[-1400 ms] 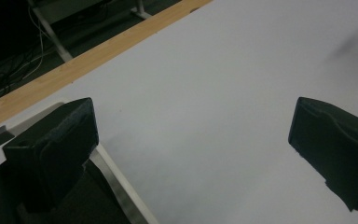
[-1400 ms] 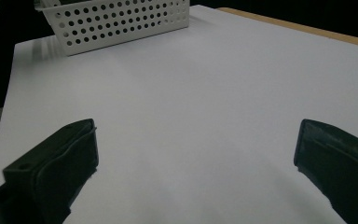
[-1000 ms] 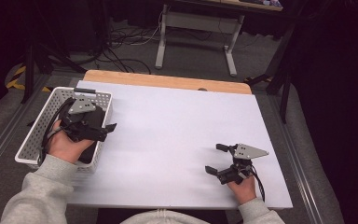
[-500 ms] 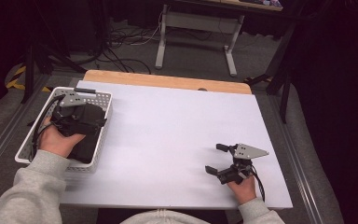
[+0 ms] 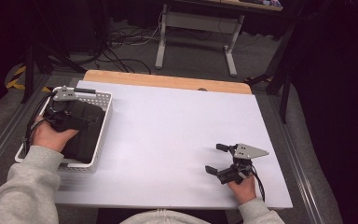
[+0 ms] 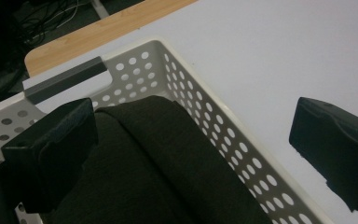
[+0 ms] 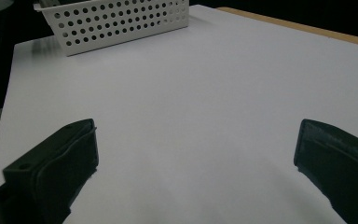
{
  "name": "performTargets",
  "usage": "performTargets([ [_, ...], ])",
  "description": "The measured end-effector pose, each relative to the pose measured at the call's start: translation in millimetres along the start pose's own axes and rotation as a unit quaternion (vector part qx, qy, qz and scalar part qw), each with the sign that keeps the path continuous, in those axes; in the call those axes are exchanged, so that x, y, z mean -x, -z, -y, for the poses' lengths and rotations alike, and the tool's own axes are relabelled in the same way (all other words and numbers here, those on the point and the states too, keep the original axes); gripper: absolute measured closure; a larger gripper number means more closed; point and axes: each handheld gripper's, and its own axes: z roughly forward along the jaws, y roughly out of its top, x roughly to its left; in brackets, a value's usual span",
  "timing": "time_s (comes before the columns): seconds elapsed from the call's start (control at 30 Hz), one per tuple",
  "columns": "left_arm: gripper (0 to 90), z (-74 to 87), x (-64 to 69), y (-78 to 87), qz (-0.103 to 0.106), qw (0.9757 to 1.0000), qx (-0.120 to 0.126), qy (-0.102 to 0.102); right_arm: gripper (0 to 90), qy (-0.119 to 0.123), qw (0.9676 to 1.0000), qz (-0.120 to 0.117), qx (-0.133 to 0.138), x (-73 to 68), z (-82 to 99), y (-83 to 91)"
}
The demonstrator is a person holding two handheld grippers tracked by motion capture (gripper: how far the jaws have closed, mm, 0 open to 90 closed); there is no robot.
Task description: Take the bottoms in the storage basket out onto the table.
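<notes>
— What is sitting at the left edge of the tabletop?

— A white perforated basket is standing there, near the far left corner, with its long side running along the left edge. A dark folded cloth is lying inside it, filling most of the floor; in the left gripper view the cloth is resting against the pierced wall.

— And the left gripper?

— The left gripper is hanging over the basket, held by the person's left hand, which is resting on the cloth at the near end. In its own view the jaws are standing wide apart: one is hovering above the cloth inside the basket, the other is out over the bare white tabletop beyond the wall. They are clamping nothing. Whether the inner jaw is touching the cloth, I cannot tell.

— Moving right, what is the centre showing?

— Plain white tabletop, with a strip of wood along the far edge.

— And the right side?

— The right gripper is sitting near the near right corner, held in the right hand, pointing left across the tabletop. Its jaws are also spread wide with nothing between them; the basket is lying well apart from it.
</notes>
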Motion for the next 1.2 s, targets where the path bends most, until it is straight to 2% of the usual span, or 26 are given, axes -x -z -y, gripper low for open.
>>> performTargets([
  [0.33, 1.8, 6.4, -16.2, -7.2, -0.011, 0.9995, -0.020, 0.020, 0.7, 0.000, 1.0000, 0.000, 0.000, -0.1, 0.0, -0.1],
  [0.63, 0.4, 10.4, -26.8, -12.2, -0.017, 0.9978, -0.049, 0.041, 0.7, 0.001, 1.0000, -0.001, 0.000, -0.2, 0.0, -0.1],
  [0.83, 0.0, 13.6, -33.3, -17.5, -0.020, 0.9947, -0.084, 0.056, 0.7, 0.001, 1.0000, -0.003, 0.000, -0.3, 0.0, -0.5],
  [0.97, 0.0, 15.4, -37.3, -23.3, -0.031, 0.9922, -0.103, 0.063, 0.7, 0.001, 1.0000, -0.003, -0.001, -0.3, 0.0, -0.6],
  [1.13, 0.3, 17.2, -40.4, -32.4, -0.026, 0.9887, -0.129, 0.072, 0.7, 0.001, 1.0000, -0.004, -0.002, -0.3, 0.1, -0.9],
  [1.17, 0.3, 17.9, -41.1, -36.3, -0.025, 0.9871, -0.140, 0.074, 0.7, 0.001, 1.0000, -0.004, -0.002, -0.4, 0.1, -1.0],
  [1.2, 0.2, 17.9, -41.1, -36.3, -0.025, 0.9871, -0.140, 0.074, 0.7, 0.001, 1.0000, -0.004, -0.002, -0.4, 0.1, -1.0],
])
